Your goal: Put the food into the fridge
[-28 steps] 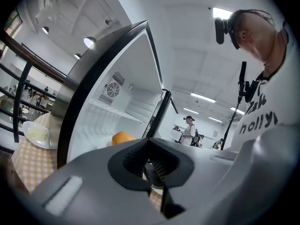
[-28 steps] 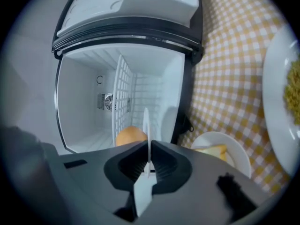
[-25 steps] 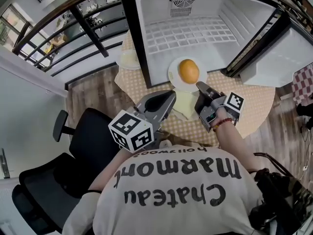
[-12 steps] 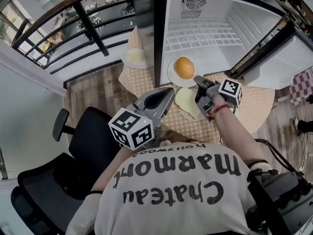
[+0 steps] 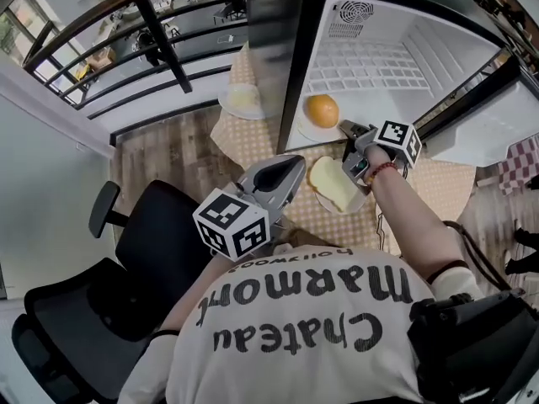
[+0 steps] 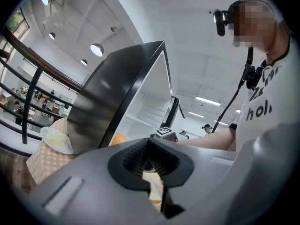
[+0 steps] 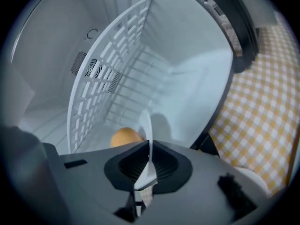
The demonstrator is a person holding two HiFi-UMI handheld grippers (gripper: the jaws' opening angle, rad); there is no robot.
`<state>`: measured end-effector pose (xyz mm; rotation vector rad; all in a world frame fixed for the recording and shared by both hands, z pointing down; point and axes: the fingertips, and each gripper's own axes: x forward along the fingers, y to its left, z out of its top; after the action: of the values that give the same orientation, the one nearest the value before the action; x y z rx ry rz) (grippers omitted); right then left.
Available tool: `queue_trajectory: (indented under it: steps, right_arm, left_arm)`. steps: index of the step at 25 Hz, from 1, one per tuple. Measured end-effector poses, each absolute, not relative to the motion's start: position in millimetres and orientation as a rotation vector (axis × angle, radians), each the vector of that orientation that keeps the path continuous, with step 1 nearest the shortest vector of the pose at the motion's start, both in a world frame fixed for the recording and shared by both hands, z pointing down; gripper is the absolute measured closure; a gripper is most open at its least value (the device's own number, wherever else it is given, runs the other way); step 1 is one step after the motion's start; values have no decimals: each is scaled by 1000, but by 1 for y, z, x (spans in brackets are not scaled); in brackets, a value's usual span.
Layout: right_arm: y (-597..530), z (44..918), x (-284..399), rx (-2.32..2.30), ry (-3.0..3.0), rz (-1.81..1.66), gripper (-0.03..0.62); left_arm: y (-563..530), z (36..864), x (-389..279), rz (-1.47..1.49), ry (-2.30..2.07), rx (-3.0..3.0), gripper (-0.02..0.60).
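Orange (image 7: 124, 137) half hidden behind right gripper (image 7: 149, 145), jaws clenched on plate (image 7: 146, 121) rim; left gripper (image 6: 152, 167) jaws closed.

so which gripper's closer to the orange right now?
Right. The right gripper has its jaws shut on the rim of the plate carrying the orange, just beside it. The left gripper hangs near the person's chest, apart from the plate.

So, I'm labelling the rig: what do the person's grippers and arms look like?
Both the left gripper and the right gripper are grey plastic shells with black ribbed pads, each carrying a white cube with black square markers. The arms are bare below a white T-shirt with dark lettering; a red bead bracelet circles the right wrist.
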<state>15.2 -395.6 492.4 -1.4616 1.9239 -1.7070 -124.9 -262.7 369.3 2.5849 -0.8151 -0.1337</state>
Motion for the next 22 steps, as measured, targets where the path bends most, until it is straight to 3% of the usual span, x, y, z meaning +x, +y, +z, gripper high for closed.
queue_trajectory:
  steps: [22]
  right_arm:
    - [-440,495,8,-1832,2476,-1340,511]
  left_arm:
    - [-268,390,-151,-191,-991,2506,574]
